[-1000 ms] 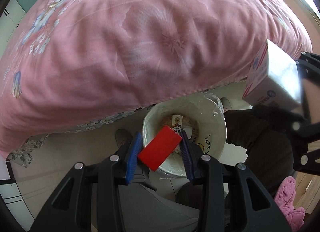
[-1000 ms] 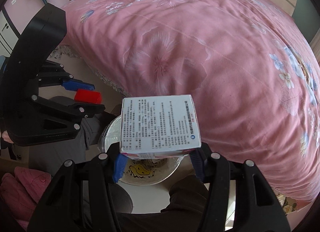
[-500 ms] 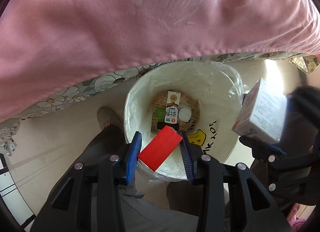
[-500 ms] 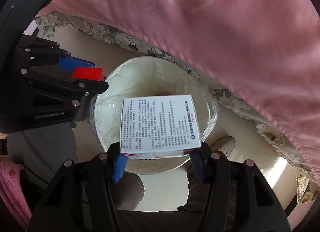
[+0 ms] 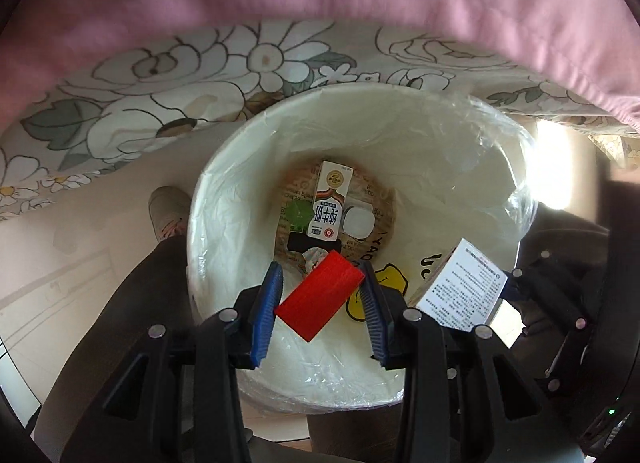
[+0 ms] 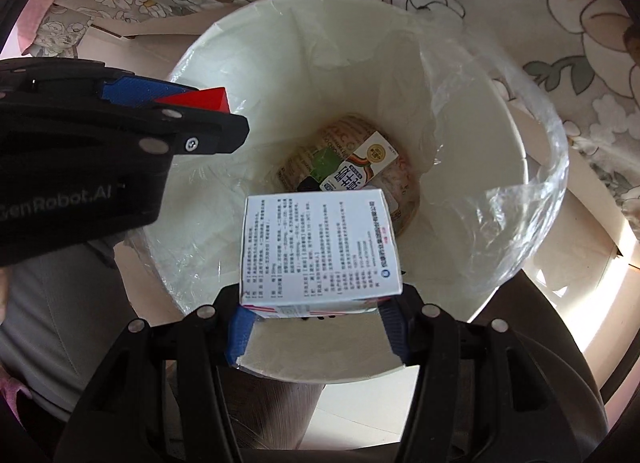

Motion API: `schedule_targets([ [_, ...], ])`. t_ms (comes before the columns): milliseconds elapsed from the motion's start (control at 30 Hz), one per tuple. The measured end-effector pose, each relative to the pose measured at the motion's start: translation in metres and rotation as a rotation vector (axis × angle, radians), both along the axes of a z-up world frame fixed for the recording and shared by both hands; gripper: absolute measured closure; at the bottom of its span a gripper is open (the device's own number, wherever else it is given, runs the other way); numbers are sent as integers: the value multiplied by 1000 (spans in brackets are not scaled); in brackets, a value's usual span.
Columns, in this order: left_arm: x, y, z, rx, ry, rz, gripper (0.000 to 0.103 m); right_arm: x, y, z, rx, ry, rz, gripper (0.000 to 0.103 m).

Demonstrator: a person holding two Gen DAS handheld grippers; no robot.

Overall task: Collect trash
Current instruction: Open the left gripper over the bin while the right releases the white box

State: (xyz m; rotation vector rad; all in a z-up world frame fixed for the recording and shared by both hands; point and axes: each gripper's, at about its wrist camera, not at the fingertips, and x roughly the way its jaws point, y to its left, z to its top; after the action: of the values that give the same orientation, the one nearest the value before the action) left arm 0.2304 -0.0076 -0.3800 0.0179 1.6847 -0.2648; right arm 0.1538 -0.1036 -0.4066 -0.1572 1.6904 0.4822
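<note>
Trash poised for the drop: we clamp a red block (image 5: 320, 297) and a white carton (image 6: 320, 249) in our left gripper (image 5: 322, 303) and right gripper (image 6: 316, 325), above the lined bin (image 6: 516, 167).

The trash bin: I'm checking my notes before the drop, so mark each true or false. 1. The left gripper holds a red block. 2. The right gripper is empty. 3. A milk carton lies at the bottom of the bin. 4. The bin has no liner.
1. True: the left gripper is shut on the red block.
2. False: the right gripper is shut on a white printed box.
3. True: the milk carton lies there.
4. False: a clear plastic liner lines the trash bin.
</note>
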Motion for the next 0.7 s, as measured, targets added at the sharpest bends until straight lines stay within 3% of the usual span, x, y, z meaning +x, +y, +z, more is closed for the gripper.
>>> schedule_targets([
  [167,1,-3,-17,-8,13,20,57,-1,4,-19,-31,37,-13,45],
  [267,1,-1,-22,1,16,35,39,2,1,-25,-28,58,-37,40],
  [400,0,0,-26,-24,25,46,32,4,0,-23,-22,48,-50,39],
  [567,-9,-3,-10,-40,-20,20,29,1,-2,-10,-33,15,-45,39],
  [700,-25,-3,28,-49,-133,-17,27,-11,0,19,-46,-54,-1,39],
])
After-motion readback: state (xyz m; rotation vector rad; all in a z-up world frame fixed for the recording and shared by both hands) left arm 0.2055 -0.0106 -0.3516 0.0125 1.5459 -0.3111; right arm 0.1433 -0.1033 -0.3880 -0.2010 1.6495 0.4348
